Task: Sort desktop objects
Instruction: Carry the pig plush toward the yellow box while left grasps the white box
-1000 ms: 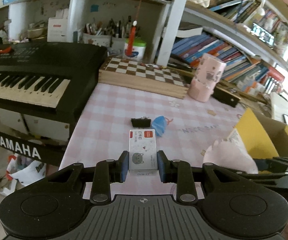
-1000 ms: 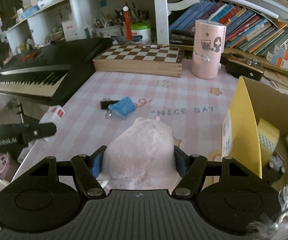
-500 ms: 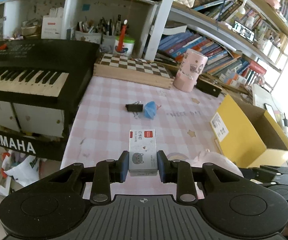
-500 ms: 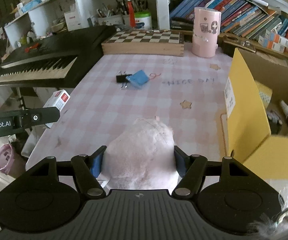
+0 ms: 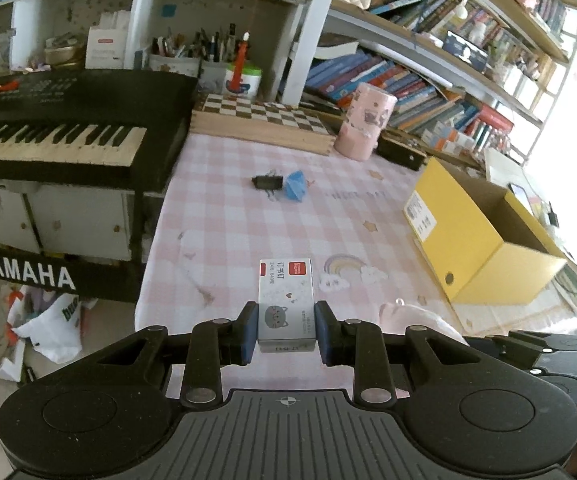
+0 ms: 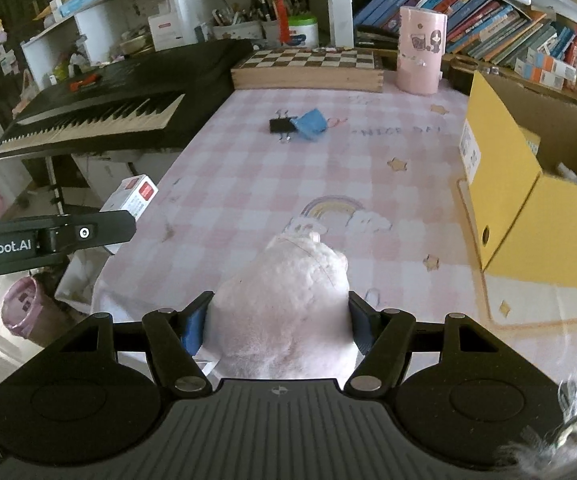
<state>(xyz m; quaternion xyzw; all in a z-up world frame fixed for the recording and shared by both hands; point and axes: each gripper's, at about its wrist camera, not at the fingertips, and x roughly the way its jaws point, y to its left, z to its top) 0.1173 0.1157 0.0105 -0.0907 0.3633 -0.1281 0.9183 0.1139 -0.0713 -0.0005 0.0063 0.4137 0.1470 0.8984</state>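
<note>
Crowded bookshelves (image 5: 428, 80) behind a black keyboard (image 5: 60, 128).

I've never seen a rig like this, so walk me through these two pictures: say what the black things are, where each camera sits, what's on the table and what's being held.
No robot here: a person carries a two-finger clamp in each hand, and a wide-angle camera on each looks along its fingers. The black shapes at the bottom are the clamps themselves.

Left camera: the left gripper is shut on a small staple box.

Right camera: the right gripper is shut on a pink plush toy. The left clamp shows at its left edge.

On the pink checked table lie a black binder clip touching a blue pouch, then a chessboard, a pink cylinder and an open yellow box. A keyboard stands left.
</note>
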